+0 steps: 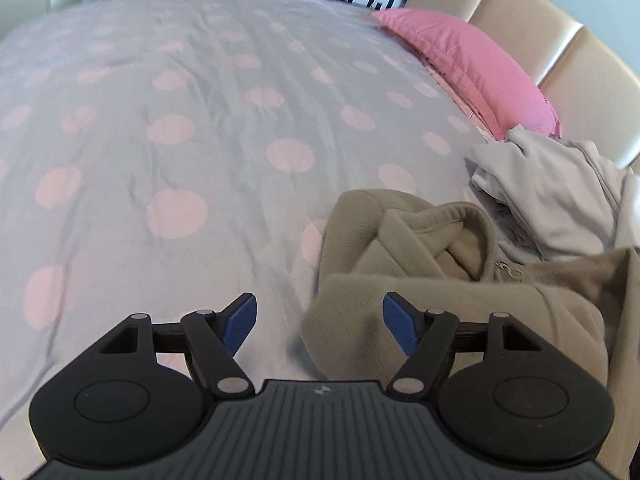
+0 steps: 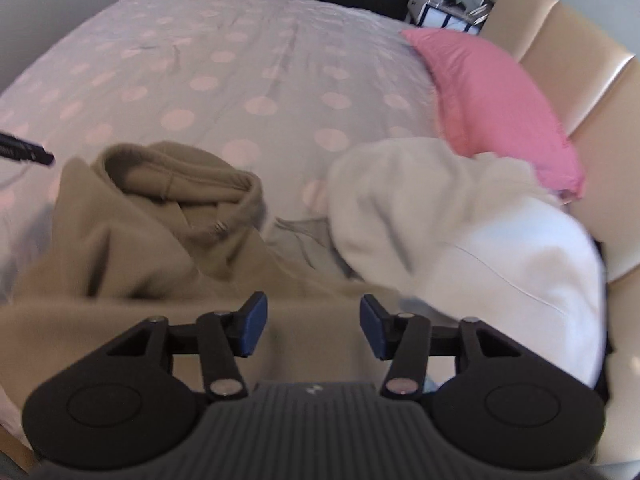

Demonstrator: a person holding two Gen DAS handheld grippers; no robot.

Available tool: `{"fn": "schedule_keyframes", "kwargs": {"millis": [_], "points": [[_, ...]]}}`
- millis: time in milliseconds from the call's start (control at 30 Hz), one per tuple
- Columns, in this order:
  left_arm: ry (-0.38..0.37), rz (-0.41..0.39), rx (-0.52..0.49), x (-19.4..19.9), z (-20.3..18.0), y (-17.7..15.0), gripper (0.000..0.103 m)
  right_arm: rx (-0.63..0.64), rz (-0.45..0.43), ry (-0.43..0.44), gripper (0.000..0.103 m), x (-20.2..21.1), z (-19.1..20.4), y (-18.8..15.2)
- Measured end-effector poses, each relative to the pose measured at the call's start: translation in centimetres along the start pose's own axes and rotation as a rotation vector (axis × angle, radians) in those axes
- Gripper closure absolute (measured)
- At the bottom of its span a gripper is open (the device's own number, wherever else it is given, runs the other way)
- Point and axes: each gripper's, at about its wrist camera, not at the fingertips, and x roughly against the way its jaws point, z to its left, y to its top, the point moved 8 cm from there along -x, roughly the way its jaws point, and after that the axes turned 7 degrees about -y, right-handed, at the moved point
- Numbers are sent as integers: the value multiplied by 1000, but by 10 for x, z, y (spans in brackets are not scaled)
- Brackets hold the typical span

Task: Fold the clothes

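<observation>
Tan hoodie [image 2: 132, 240] lies crumpled on the bed [image 1: 180, 120], hood end pointing away from both grippers, body running back toward them. Right gripper [image 2: 314, 328] hangs directly over the hoodie's near fabric, jaws apart, holding nothing. Left gripper [image 1: 318, 326] sits at the hoodie's left edge, jaws also apart and empty (right is nearer). White garment [image 2: 460, 240] lies just right of the hoodie, by the pink pillow [image 2: 500, 100].

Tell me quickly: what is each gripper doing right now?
Left gripper: open, holding nothing.
Right gripper: open, empty, over the tan hoodie.
</observation>
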Motion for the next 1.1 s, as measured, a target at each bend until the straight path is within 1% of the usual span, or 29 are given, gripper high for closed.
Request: {"fn": "schedule_keyframes", "kwargs": {"millis": [67, 133, 233, 300, 367, 433, 467, 533, 567, 600, 667, 700, 733, 767, 800, 867, 933, 967, 1033, 1100], "points": [[-47, 25, 32, -15, 10, 4, 34, 3, 36, 44, 45, -28, 12, 14], [-129, 50, 65, -29, 14, 5, 34, 27, 81, 75, 45, -57, 24, 24], [-238, 110, 83, -44, 12, 3, 35, 107, 149, 86, 45, -97, 39, 30], [-306, 151, 94, -53, 10, 2, 38, 160, 193, 94, 45, -124, 49, 34], [-327, 211, 90, -60, 8, -1, 39, 230, 245, 92, 45, -150, 54, 34], [-325, 261, 66, -65, 6, -4, 39, 316, 304, 67, 44, -174, 55, 30], [-326, 287, 55, -66, 4, -6, 39, 345, 328, 59, 42, -182, 55, 27], [-326, 333, 22, -70, -1, -11, 37, 361, 360, 61, 39, -187, 53, 18], [-323, 351, 3, -72, -3, -14, 33, 369, 376, 62, 35, -190, 53, 14], [-312, 354, -6, -74, -4, -15, 33, 377, 392, 63, 33, -192, 52, 9], [-309, 357, -1, -77, -4, -16, 33, 393, 424, 65, 33, -197, 51, 1], [-310, 354, 8, -77, -5, -16, 35, 401, 440, 65, 37, -200, 50, -4], [-296, 340, 11, -71, -7, -17, 40, 409, 456, 66, 60, -202, 49, -8], [-282, 327, 14, -66, -10, -17, 47, 417, 472, 67, 88, -205, 48, -12], [-269, 313, 16, -60, -13, -18, 51, 418, 474, 69, 92, -204, 48, -15], [-241, 286, 22, -49, -19, -20, 73, 402, 438, 76, 94, -191, 48, -13], [-214, 259, 27, -37, -24, -22, 82, 390, 390, 62, 95, -177, 48, -9], [-200, 245, 30, -32, -27, -23, 86, 385, 362, 49, 95, -169, 48, -6], [-173, 218, 35, -20, -32, -25, 90, 393, 292, 11, 95, -148, 53, -1], [-145, 191, 40, -9, -38, -26, 91, 417, 208, -48, 96, -123, 58, 8]]}}
